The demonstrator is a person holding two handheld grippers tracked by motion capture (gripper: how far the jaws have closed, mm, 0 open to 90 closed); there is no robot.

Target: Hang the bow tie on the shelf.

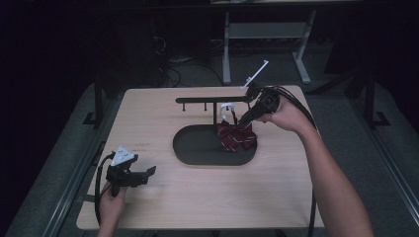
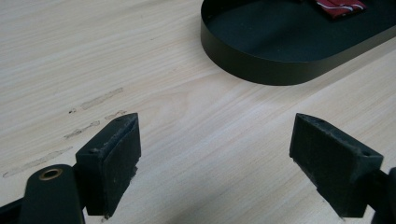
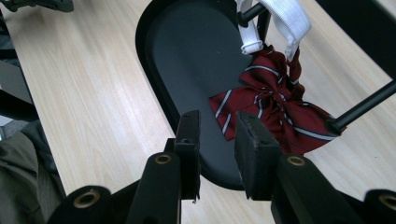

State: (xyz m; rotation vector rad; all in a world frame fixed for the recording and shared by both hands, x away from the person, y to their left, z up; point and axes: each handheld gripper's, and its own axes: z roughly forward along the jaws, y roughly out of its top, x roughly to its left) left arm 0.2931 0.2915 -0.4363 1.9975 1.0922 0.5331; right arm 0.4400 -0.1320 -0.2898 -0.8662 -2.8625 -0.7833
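1. A dark red fabric bow tie with thin white and grey stripes (image 3: 275, 109) is hanging from a white elastic neck strap (image 3: 285, 21), which is looping over a thin black metal rail (image 1: 212, 100).
2. The bow tie's lower folds are resting on the floor of the black oval metal tray (image 3: 187, 60), at the tray's right end in the high view.
3. Its wings are spreading out sideways from a central knot, and the fabric is lying crumpled rather than flat.
4. The white strap is showing a small white plastic clasp at one end, dangling just above the bow.
5. The tray is sitting on the light wooden bench (image 1: 148, 128), near its middle.
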